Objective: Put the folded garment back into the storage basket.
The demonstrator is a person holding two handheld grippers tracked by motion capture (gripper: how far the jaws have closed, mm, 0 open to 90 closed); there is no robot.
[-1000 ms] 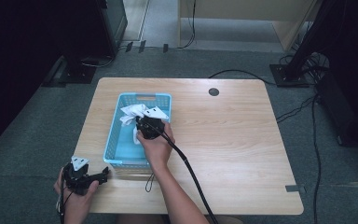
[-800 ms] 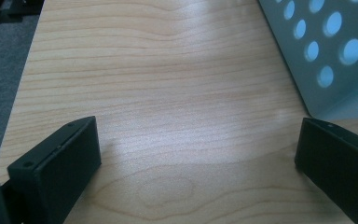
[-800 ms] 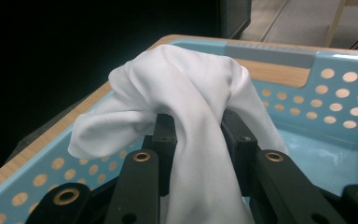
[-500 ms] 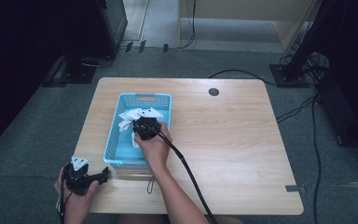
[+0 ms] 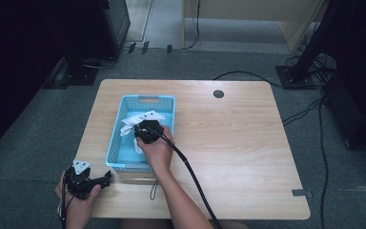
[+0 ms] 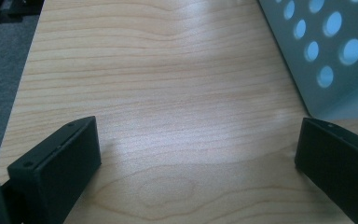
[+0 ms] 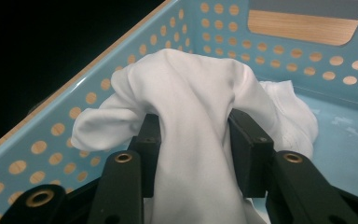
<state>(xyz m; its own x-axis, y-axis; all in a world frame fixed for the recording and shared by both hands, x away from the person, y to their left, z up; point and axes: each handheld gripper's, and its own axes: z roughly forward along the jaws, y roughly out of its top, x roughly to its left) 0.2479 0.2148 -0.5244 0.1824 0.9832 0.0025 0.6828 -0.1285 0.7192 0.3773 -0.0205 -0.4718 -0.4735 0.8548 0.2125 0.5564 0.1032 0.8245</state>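
Right gripper [image 7: 193,154] fingers pinch white cloth [image 7: 191,93] bunched inside blue basket [image 5: 124,107]: soft, light; grip mid-fold. Left gripper [image 6: 200,154], basket's 7 o'clock: fingers wide.

Wooden table [image 5: 238,143] under blue basket [image 5: 167,102]

Right tongs [image 5: 142,128] reach forward, jaws clamped together, while left tongs [image 5: 106,177] rest low, jaws spread wide.

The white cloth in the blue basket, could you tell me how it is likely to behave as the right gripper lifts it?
The white cloth drapes in soft folds over the right gripper, so it will probably hang limp rather than hold shape. It looks thin, hence likely light. The jaws pinch a bunched fold, so the grip probably holds, though loose ends may drag along the blue basket.
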